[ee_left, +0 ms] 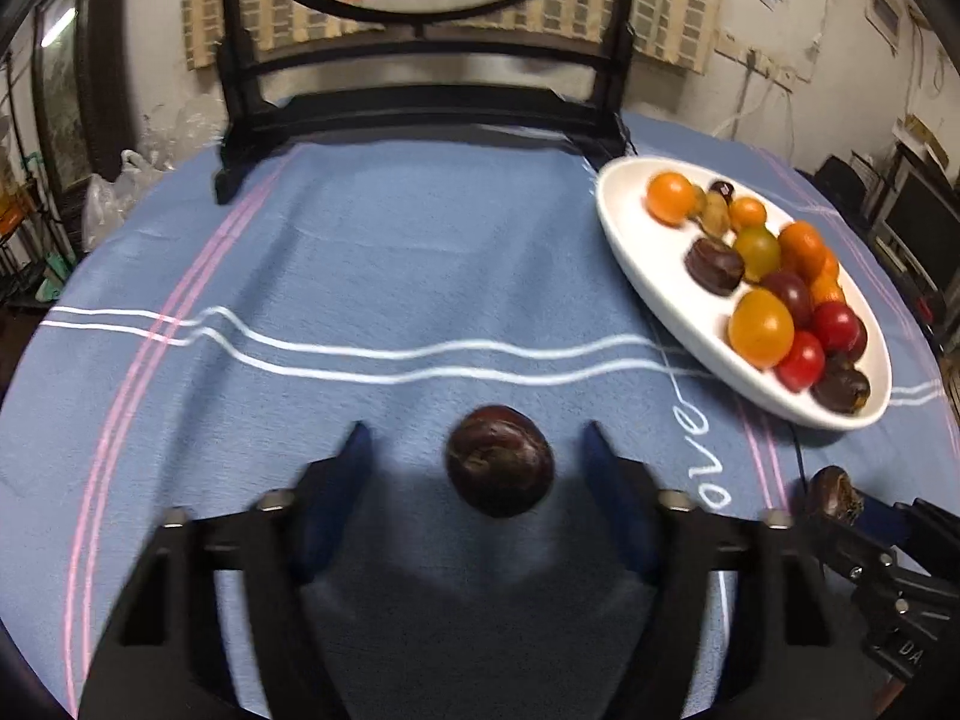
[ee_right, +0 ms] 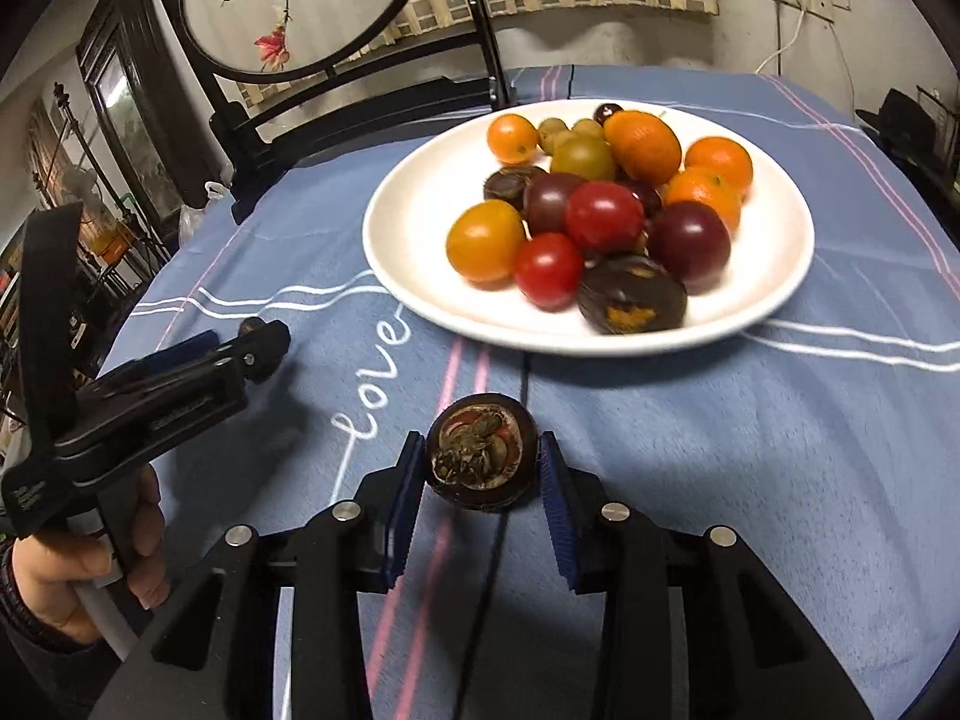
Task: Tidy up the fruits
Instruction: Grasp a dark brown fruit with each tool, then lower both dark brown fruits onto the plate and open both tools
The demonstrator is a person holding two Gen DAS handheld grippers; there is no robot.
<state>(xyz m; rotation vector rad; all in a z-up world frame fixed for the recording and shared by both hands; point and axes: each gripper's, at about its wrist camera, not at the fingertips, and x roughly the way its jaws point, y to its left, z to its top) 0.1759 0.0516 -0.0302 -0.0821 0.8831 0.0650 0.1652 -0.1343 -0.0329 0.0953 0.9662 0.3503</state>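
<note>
A dark brown water chestnut (ee_left: 499, 459) lies on the blue tablecloth between the fingers of my open left gripper (ee_left: 474, 438), which does not touch it. My right gripper (ee_right: 482, 456) is shut on a second water chestnut (ee_right: 480, 457), held just above the cloth; it also shows at the right edge of the left wrist view (ee_left: 833, 495). A white plate (ee_right: 414, 240) ahead of the right gripper holds several cherry tomatoes, kumquats and dark chestnuts; in the left wrist view the plate (ee_left: 630, 246) is to the right. The left gripper shows in the right wrist view (ee_right: 252, 336).
A black wooden stand (ee_left: 414, 120) with a round embroidered screen stands at the back of the table. A plastic bag (ee_left: 114, 192) sits off the far left edge. A thin black cable (ee_right: 498, 546) runs across the cloth under the right gripper.
</note>
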